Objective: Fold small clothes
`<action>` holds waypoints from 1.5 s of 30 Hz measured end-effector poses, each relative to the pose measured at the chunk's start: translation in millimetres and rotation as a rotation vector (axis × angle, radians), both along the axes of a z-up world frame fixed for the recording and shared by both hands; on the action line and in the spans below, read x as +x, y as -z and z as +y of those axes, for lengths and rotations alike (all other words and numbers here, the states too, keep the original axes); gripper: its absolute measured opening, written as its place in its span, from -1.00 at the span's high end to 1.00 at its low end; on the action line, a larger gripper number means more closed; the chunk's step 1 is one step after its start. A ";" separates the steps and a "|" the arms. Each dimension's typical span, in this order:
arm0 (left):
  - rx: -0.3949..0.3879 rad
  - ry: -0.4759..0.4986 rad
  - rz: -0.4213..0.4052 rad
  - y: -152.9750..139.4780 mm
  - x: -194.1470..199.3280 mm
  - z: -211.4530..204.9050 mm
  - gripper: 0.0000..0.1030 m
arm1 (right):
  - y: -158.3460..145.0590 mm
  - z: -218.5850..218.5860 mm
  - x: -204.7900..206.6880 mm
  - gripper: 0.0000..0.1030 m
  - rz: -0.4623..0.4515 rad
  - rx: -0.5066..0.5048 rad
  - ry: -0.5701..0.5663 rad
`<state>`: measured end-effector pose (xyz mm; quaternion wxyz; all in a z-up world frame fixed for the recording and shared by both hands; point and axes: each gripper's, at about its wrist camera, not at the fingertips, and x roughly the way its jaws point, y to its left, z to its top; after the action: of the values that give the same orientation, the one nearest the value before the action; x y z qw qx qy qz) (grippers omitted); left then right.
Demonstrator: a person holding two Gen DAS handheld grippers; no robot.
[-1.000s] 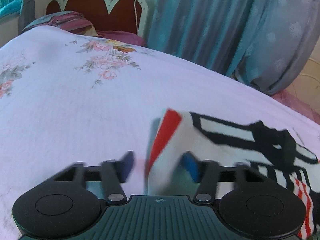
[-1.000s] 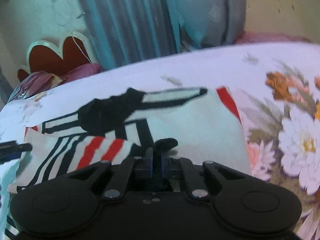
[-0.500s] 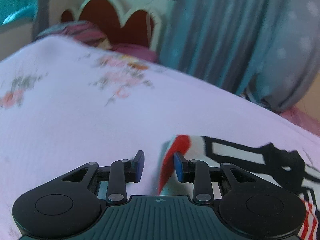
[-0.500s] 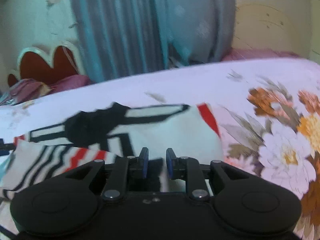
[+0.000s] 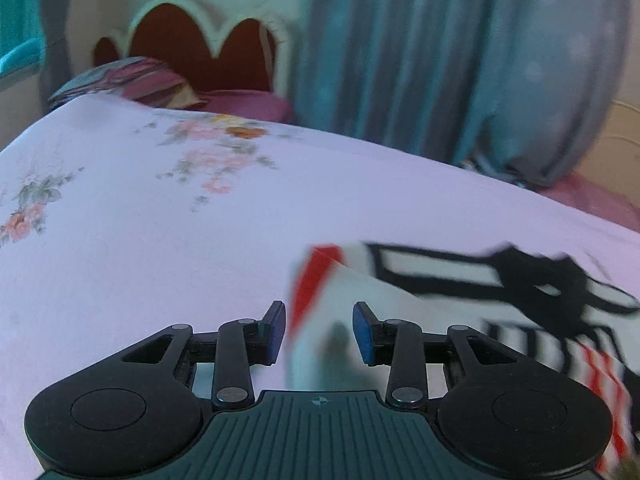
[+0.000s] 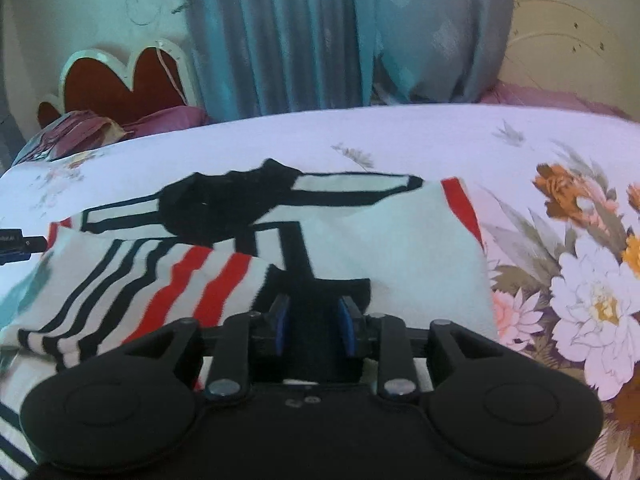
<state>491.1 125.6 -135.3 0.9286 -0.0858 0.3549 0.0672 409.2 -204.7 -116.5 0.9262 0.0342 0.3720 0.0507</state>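
Left wrist view: left hand-held gripper (image 5: 319, 332) jaws partly apart, just been widening, red-edged shirt (image 5: 400, 312) corner between pads, not pinched. Shirt lies on floral bed sheet (image 5: 160, 240). Right wrist view: right hand-held gripper (image 6: 313, 328) jaws just been parting, narrow gap, black fabric patch between, no clamp.

a: where does the left wrist view look from?
b: low and close over the bed (image 5: 120, 248), angled down, facing the far headboard (image 5: 208, 52) and curtain (image 5: 400, 60).
a: and the right wrist view?
b: the same way, right over the striped garment (image 6: 400, 248). both share garment (image 5: 420, 280), headboard (image 6: 120, 80) and curtain (image 6: 280, 40).
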 end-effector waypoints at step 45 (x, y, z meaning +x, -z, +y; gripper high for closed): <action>0.082 0.146 0.130 6.1 -231.9 -84.5 -0.21 | 3.2 4.5 -138.9 0.39 0.077 -0.083 -0.279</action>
<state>259.2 41.1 -141.4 0.9087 -0.0171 0.4167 0.0191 270.3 -200.2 -119.8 0.8959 -0.0544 0.4100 0.1623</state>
